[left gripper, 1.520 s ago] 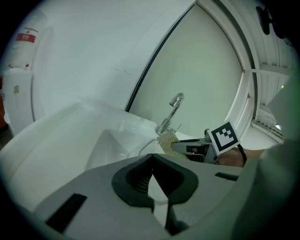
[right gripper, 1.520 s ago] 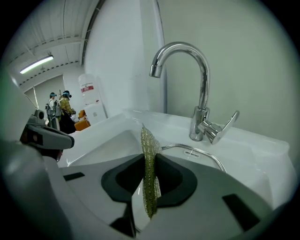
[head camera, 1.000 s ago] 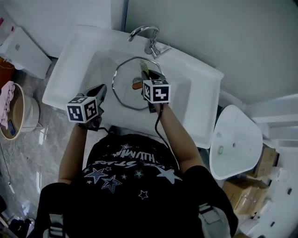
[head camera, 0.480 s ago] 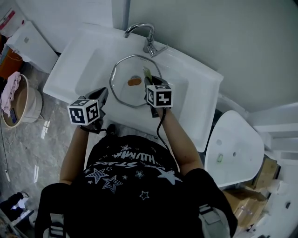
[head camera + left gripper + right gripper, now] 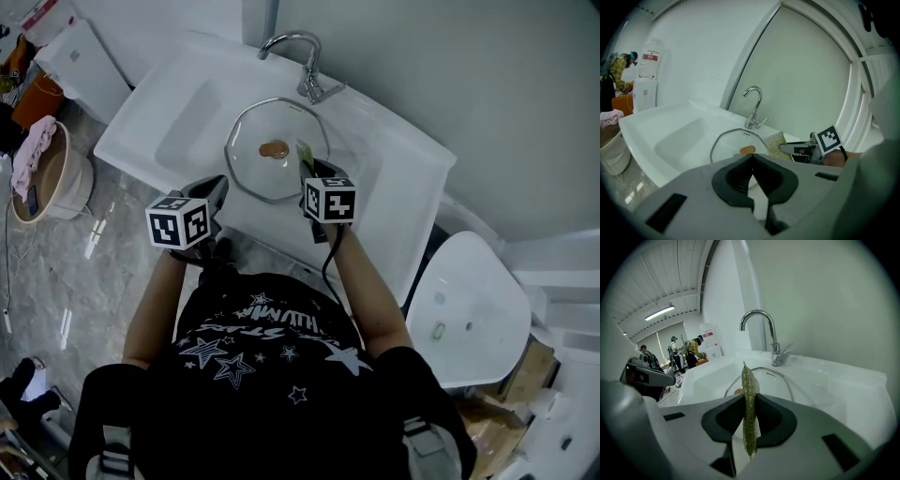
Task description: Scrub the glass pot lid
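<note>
The glass pot lid (image 5: 253,164), metal-rimmed with a brown knob (image 5: 274,149), lies flat in the white sink (image 5: 141,122). My right gripper (image 5: 313,169) is shut on a green scrub pad (image 5: 304,153), held on edge at the lid's right rim; the pad (image 5: 749,408) stands upright between the jaws, with the lid (image 5: 773,380) beyond it. My left gripper (image 5: 217,185) hovers at the sink's front edge, left of the lid, shut on nothing. From the left gripper (image 5: 751,158) I see the lid (image 5: 729,145), the pad (image 5: 776,142) and the right gripper (image 5: 787,149).
A chrome faucet (image 5: 302,58) stands behind the lid. A round tub (image 5: 47,183) with a pink cloth sits on the floor at left, beside a white cabinet (image 5: 80,56). A white oval fixture (image 5: 469,305) stands at right. People (image 5: 689,350) are far off.
The lid has settled from a tilt to lying flat. My right gripper with the pad has drawn back from over the lid to its right rim. The left gripper has barely moved.
</note>
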`<state>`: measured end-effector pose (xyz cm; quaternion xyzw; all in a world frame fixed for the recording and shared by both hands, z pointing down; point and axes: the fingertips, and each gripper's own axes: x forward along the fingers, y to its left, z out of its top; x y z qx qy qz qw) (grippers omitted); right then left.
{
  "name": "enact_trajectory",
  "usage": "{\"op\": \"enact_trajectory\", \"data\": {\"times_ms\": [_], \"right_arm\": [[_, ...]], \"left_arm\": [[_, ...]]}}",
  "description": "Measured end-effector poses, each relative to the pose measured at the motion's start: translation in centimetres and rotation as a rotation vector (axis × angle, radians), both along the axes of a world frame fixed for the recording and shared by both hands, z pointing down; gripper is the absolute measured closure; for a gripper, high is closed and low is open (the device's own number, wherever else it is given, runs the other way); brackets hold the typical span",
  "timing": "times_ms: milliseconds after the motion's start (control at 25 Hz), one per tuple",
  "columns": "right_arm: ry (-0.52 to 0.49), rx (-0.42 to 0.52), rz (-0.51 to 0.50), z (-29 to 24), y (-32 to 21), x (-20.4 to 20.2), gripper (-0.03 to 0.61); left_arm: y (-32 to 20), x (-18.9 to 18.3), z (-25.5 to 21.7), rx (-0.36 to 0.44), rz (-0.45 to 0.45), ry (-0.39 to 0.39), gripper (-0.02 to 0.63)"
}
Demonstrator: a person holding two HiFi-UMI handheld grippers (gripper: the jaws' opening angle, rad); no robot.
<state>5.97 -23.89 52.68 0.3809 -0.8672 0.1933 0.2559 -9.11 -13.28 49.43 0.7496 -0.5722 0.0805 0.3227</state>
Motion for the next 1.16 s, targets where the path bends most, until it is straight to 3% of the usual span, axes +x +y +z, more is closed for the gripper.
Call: {"op": "enact_trajectory", "data": {"times_ms": [840, 1160], "right_arm": [[-0.013, 0.003, -0.157, 0.5, 8.8, 4.9, 0.512], [-0.061, 0.029, -0.165, -1.2, 10.8, 7.8, 0.512]], "left_arm": [[8.7, 6.4, 0.7, -0.003, -0.096, -0.006, 0.606], [10.8, 8.5, 0.3, 0.008, -0.138, -0.094, 0.606]]}}
